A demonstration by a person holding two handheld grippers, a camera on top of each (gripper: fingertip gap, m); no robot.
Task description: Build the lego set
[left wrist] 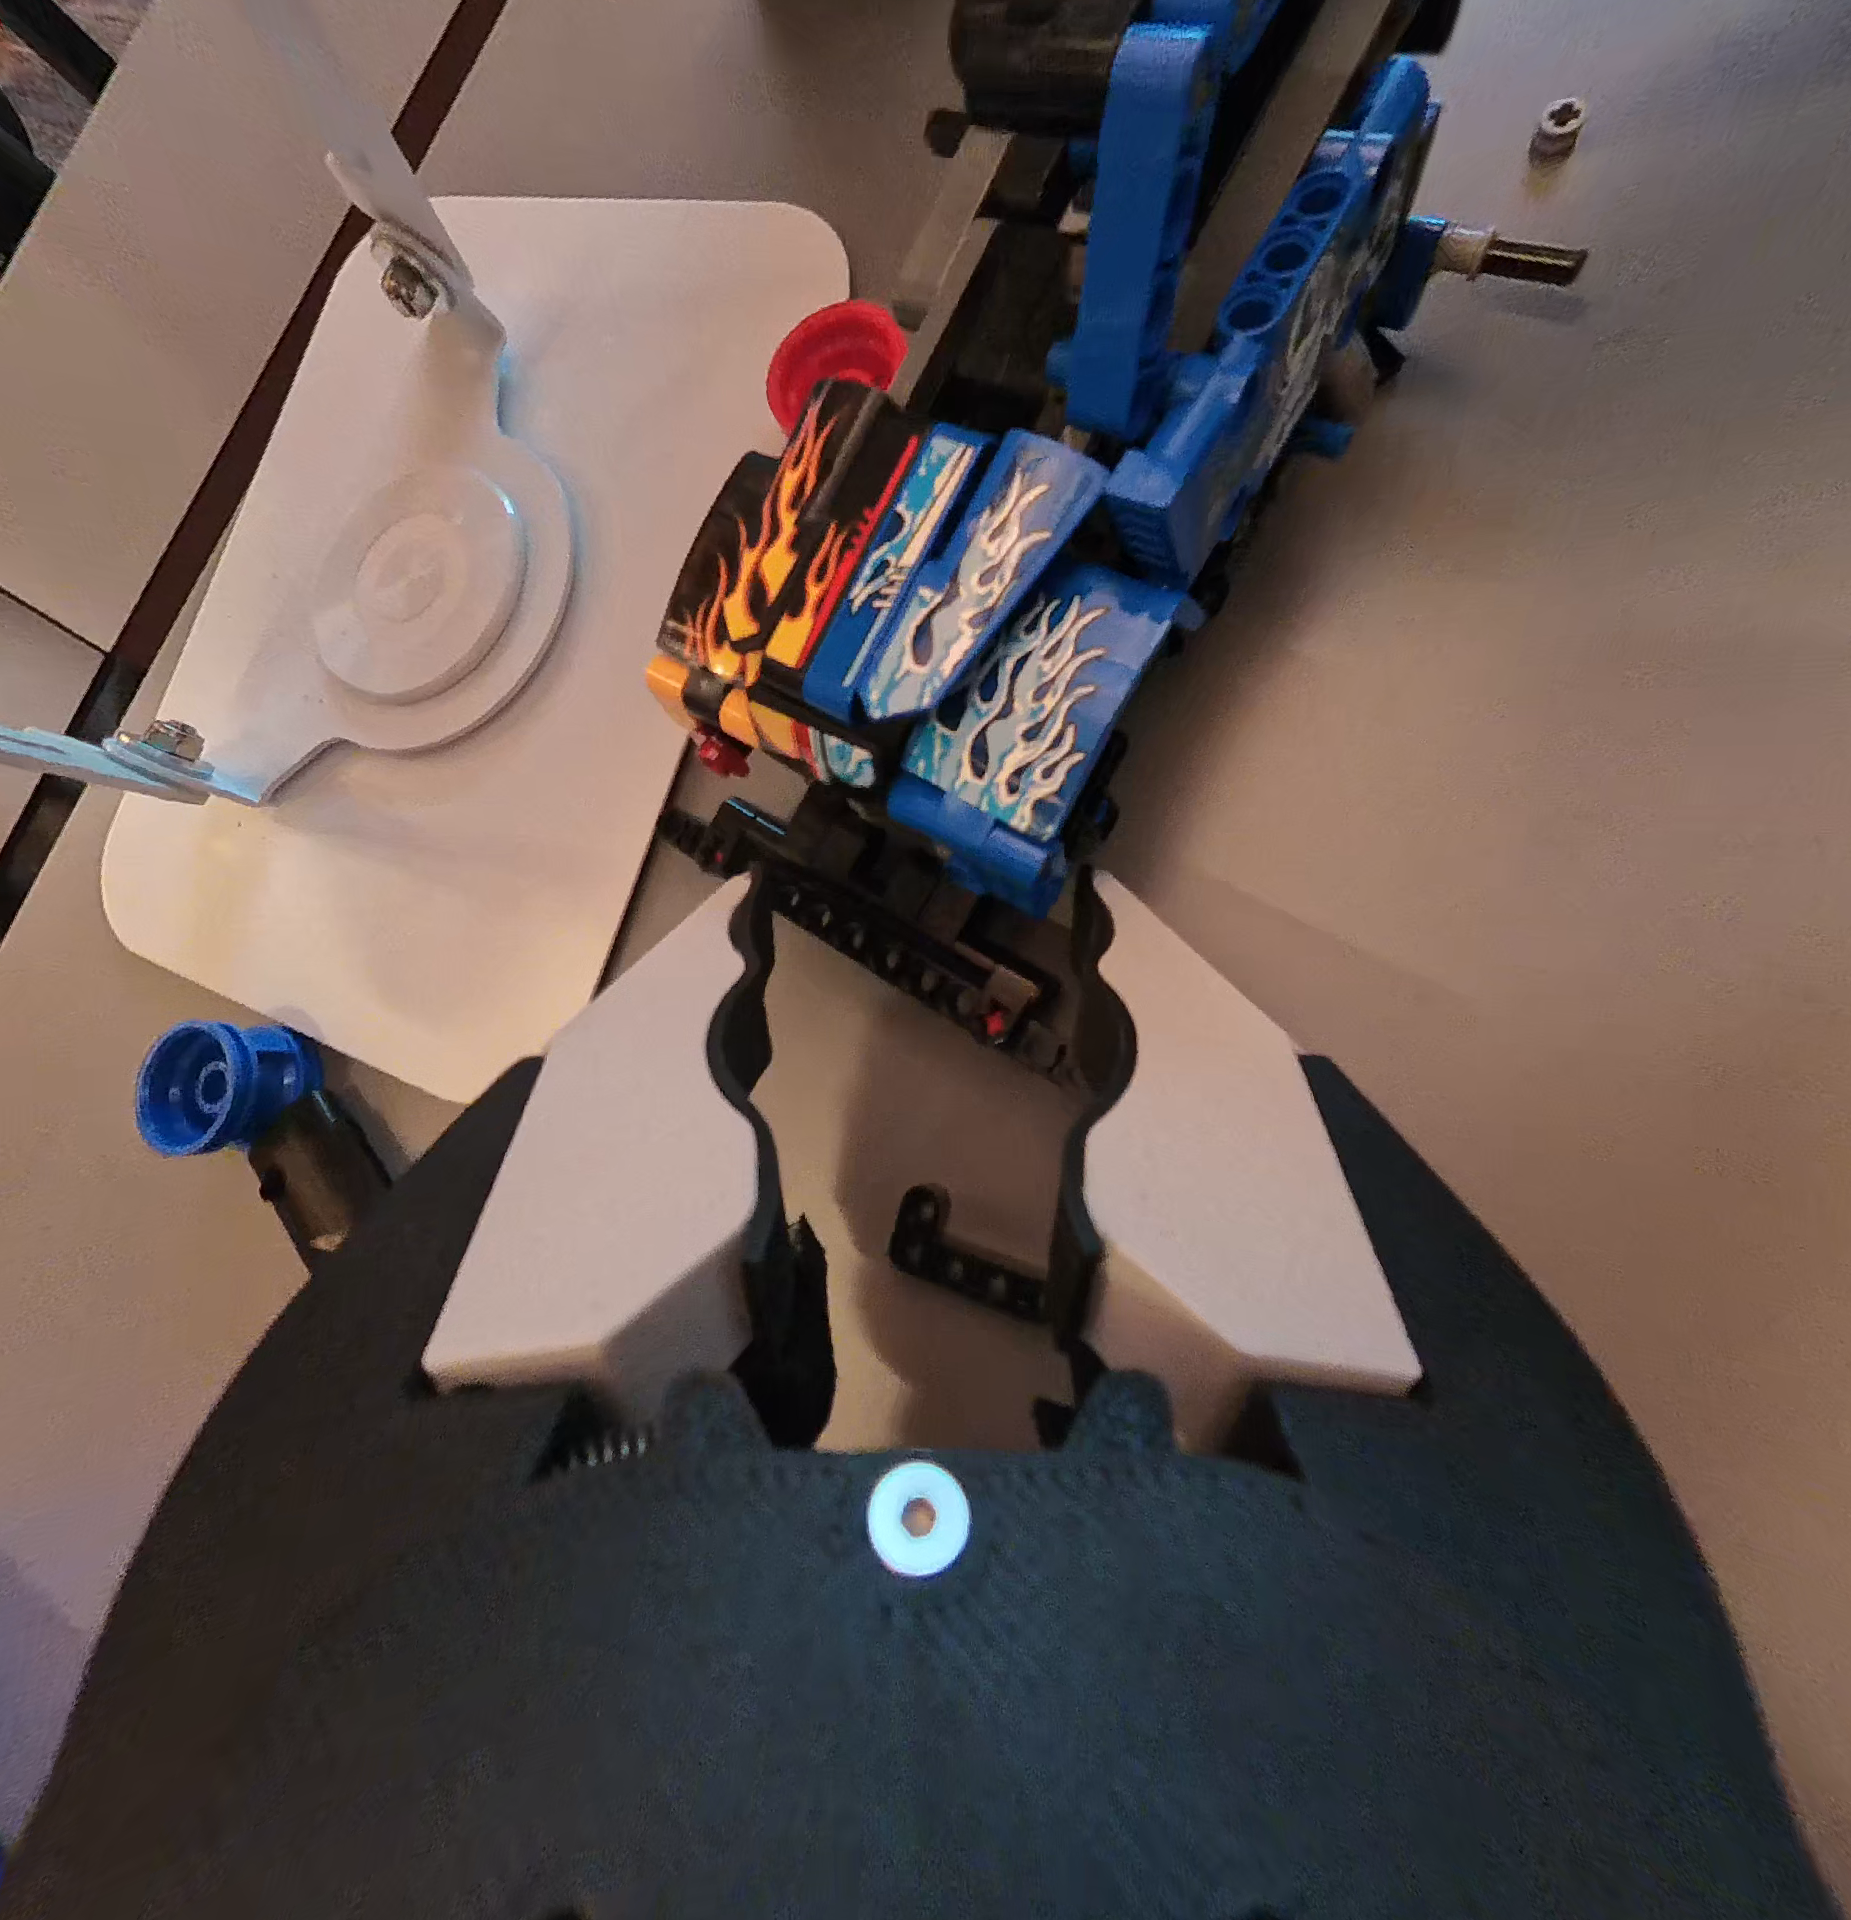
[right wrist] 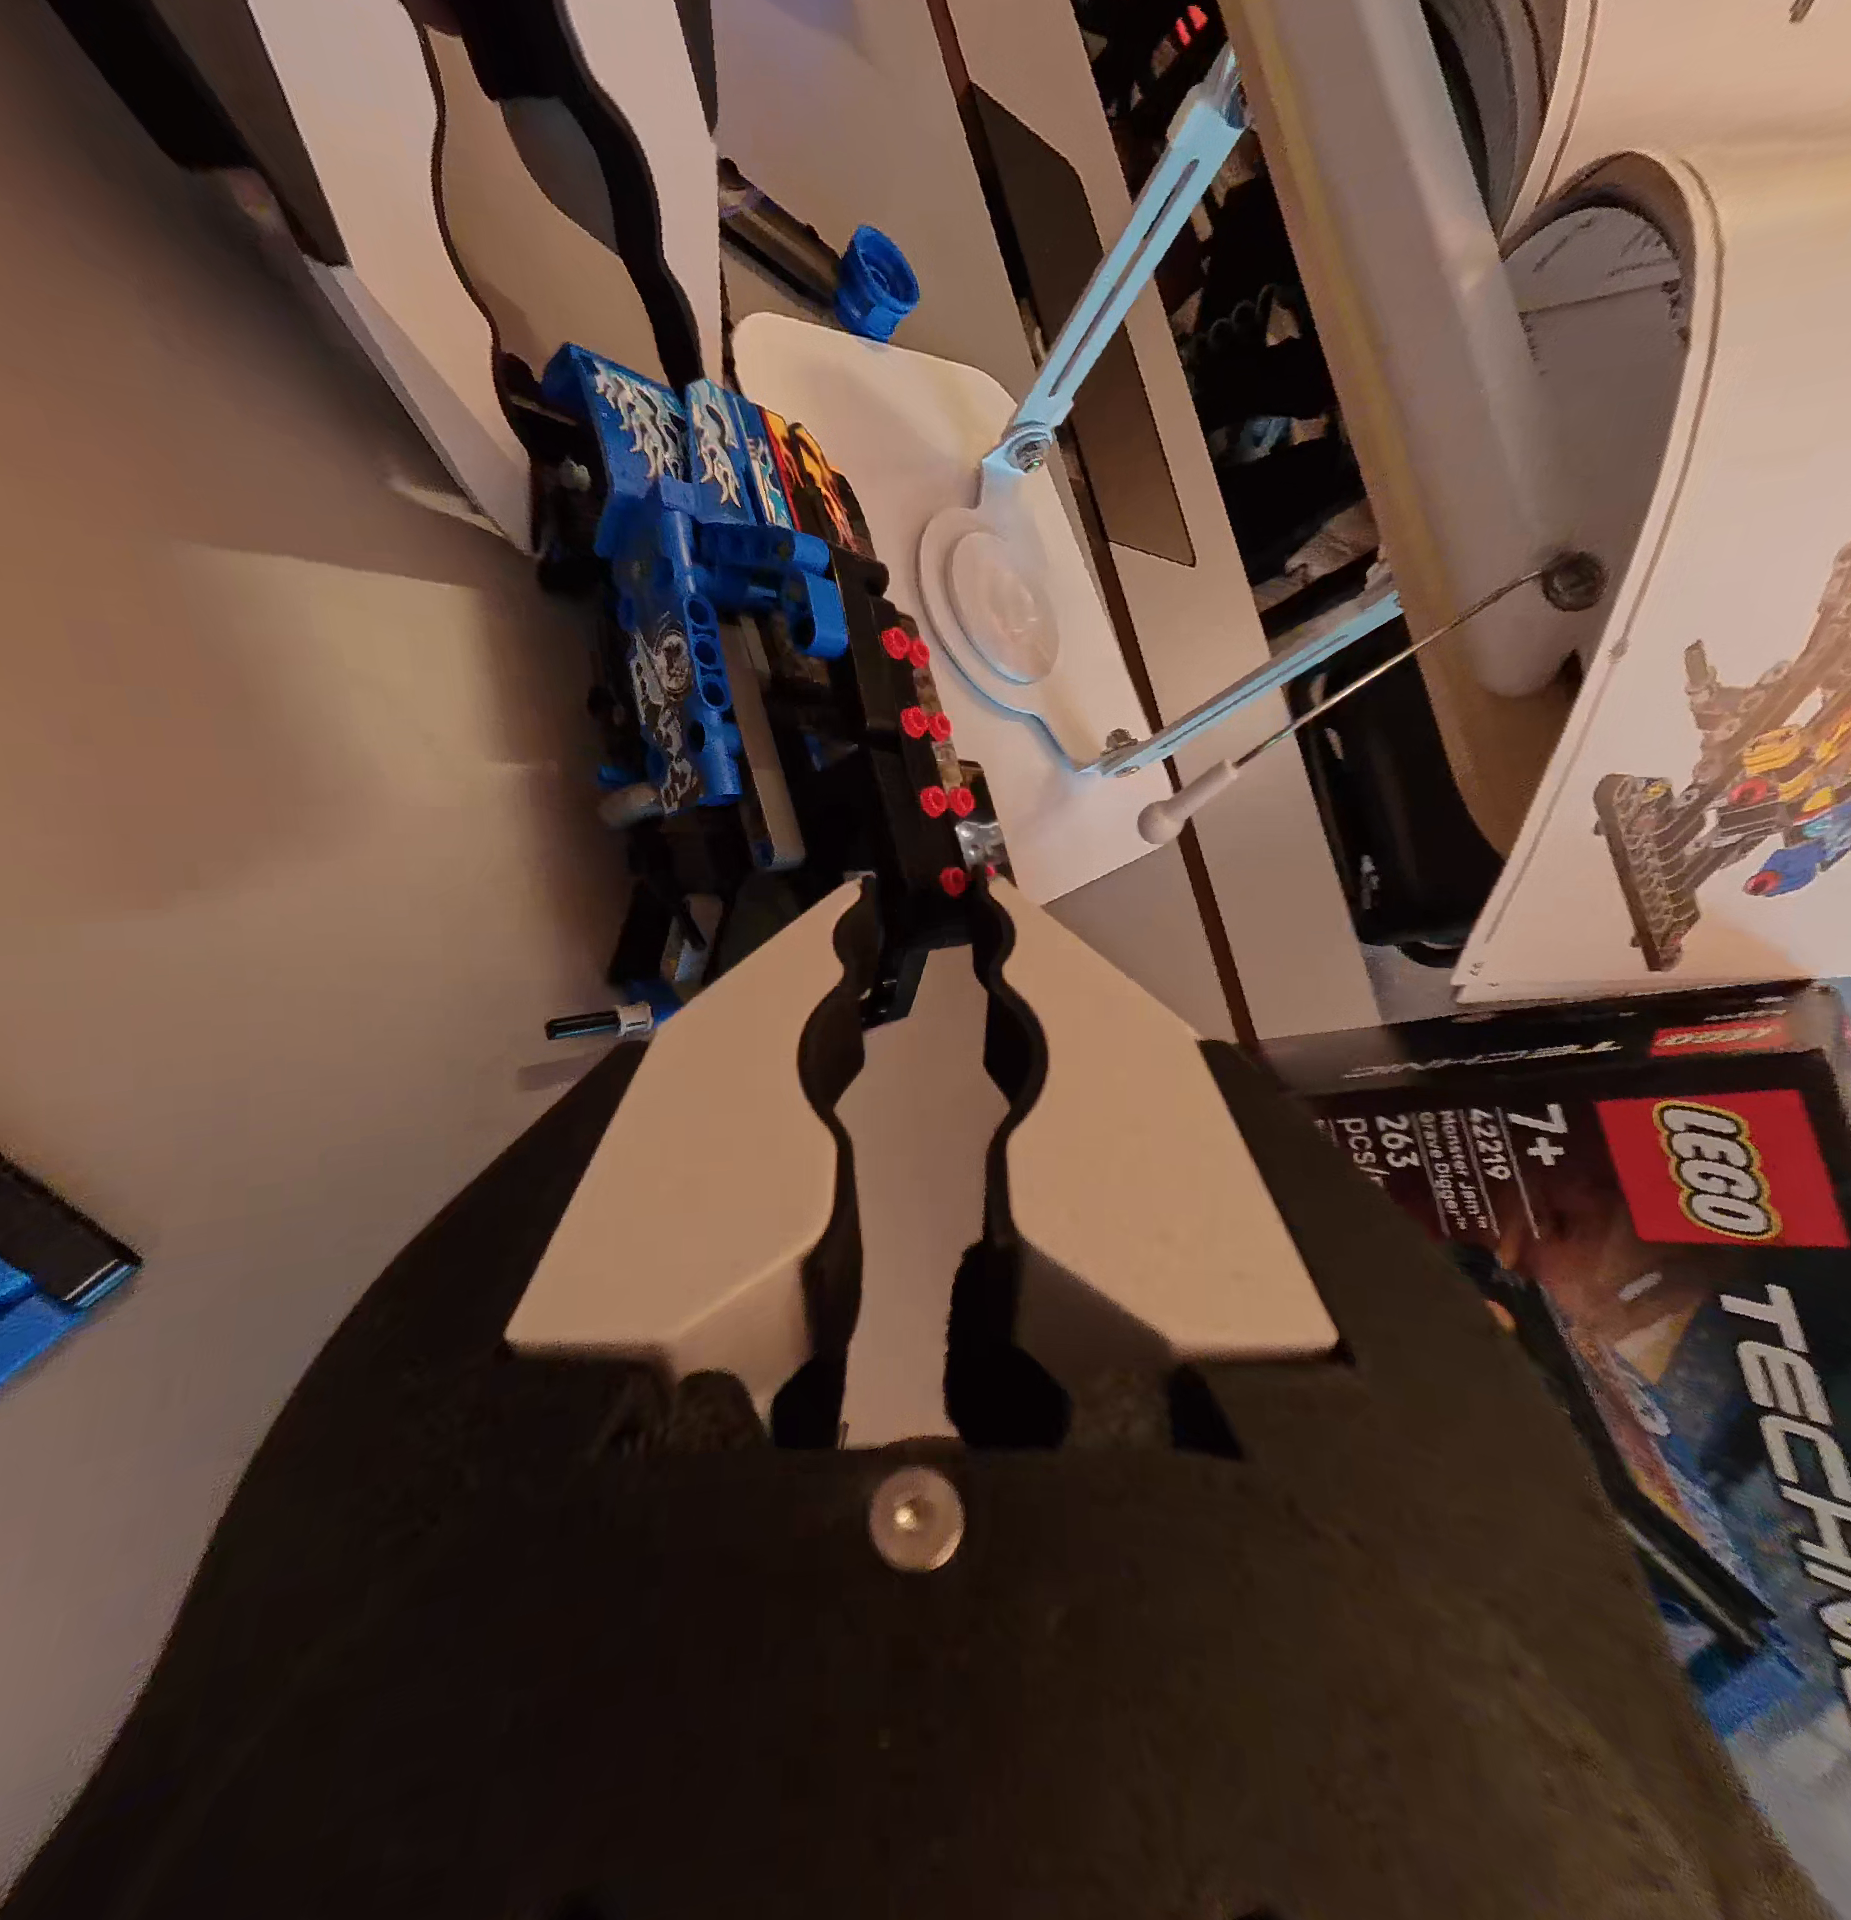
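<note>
Gripping flame-stickered model (right wrist: 734, 644), printed box (right wrist: 1627, 1299) beside, perhaps branded.

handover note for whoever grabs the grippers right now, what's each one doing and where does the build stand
Left gripper: closed on the front end of the lego truck, at its black frame.
Right gripper: closed on the truck's other end, on the black beam with red pins.
Truck lies on the table, flame panels already on.
Left: bare axle has no wheel; blue hub, black L-beam and grey bush lie loose.
</note>
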